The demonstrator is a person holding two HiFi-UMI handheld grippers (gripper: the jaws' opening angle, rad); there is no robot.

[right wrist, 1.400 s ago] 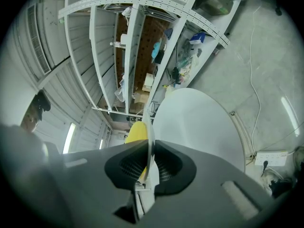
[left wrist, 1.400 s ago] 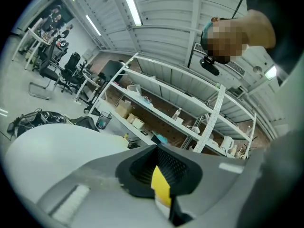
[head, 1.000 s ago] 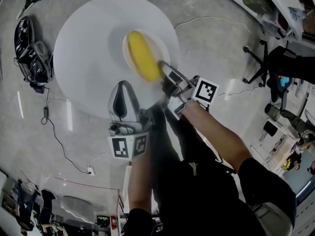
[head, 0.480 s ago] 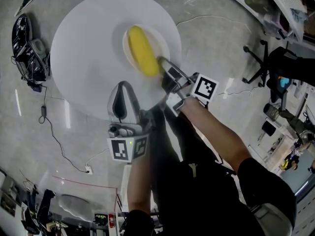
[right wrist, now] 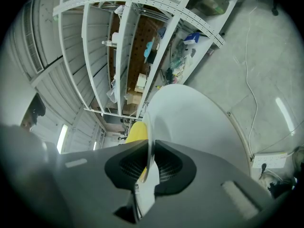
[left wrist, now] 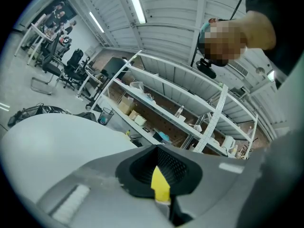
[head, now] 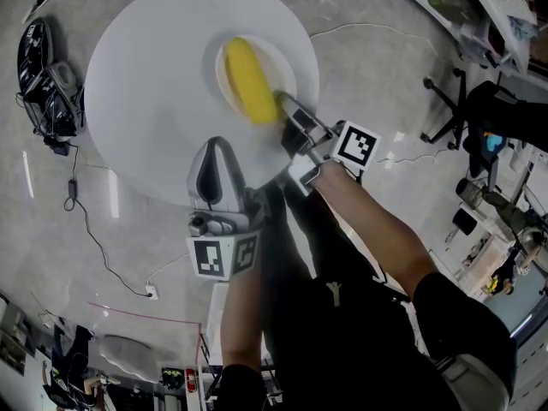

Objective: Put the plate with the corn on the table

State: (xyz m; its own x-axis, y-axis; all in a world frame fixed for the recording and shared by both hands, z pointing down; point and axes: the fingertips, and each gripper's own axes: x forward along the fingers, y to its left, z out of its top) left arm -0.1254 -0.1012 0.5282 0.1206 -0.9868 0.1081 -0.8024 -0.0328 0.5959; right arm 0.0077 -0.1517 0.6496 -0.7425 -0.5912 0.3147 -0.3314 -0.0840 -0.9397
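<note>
A small white plate (head: 278,68) carries a yellow corn cob (head: 247,80) above the right part of a round white table (head: 145,101). My right gripper (head: 287,110) is shut on the plate's near rim. In the right gripper view the thin plate edge (right wrist: 148,127) runs between the closed jaws, the corn (right wrist: 134,132) shows behind it, and the table (right wrist: 199,122) lies beyond. Whether the plate rests on the table I cannot tell. My left gripper (head: 214,152) hovers at the table's near edge, shut with nothing in it; the left gripper view shows its jaws (left wrist: 161,175) closed together.
A black bag (head: 43,75) lies on the floor left of the table, with a cable running to a socket strip (head: 151,292). An office chair (head: 467,110) stands at the right. Metal shelving (right wrist: 133,46) full of boxes lines the room.
The plate, the corn and my right gripper have drifted slightly farther up the head view, together with the table. The left gripper has stayed put.
</note>
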